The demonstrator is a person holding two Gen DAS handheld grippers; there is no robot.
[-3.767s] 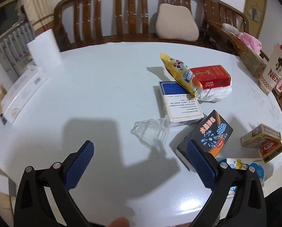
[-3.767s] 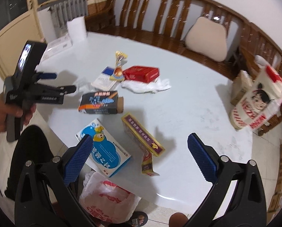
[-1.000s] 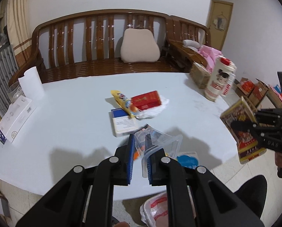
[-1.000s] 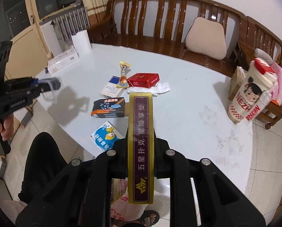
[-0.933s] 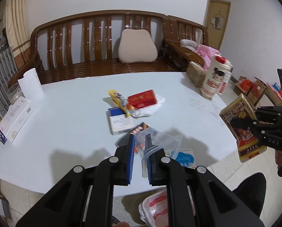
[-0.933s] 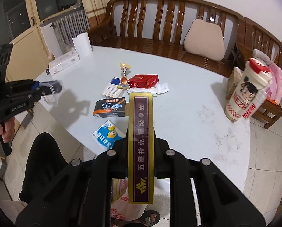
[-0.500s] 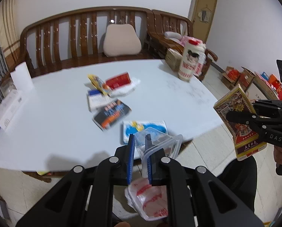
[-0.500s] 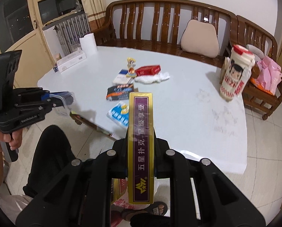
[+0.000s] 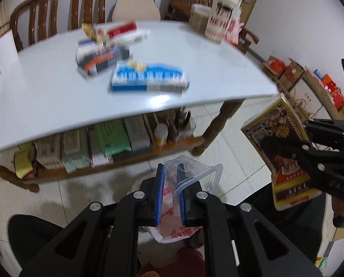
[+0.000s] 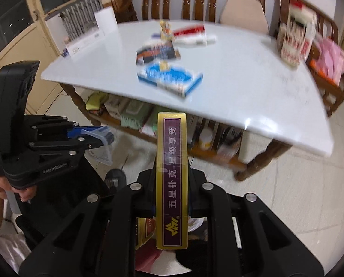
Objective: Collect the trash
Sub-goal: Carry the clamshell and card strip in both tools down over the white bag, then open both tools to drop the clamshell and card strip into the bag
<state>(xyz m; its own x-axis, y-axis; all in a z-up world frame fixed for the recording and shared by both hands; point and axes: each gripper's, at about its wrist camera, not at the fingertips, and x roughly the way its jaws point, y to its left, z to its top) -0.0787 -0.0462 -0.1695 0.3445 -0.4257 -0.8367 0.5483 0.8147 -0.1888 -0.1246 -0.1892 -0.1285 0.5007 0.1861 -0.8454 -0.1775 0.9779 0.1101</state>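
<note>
Clear, thin plastic forms the tray (image 9: 195, 173) clenched by one wall in the left gripper (image 9: 170, 196), low in the frame's centre above a white bag (image 9: 174, 230) with red print on the floor. It is judged light, springy and slippery, so the rim is the safer hold. A gold card box (image 10: 171, 180) is clamped by its flat faces in the right gripper (image 10: 172, 198), at lower centre; stiff and light, it should resist crushing. "五星扑克 星级享受" can be read on its purple edge. Blurred boxes lie on the white table (image 9: 33, 97).
</note>
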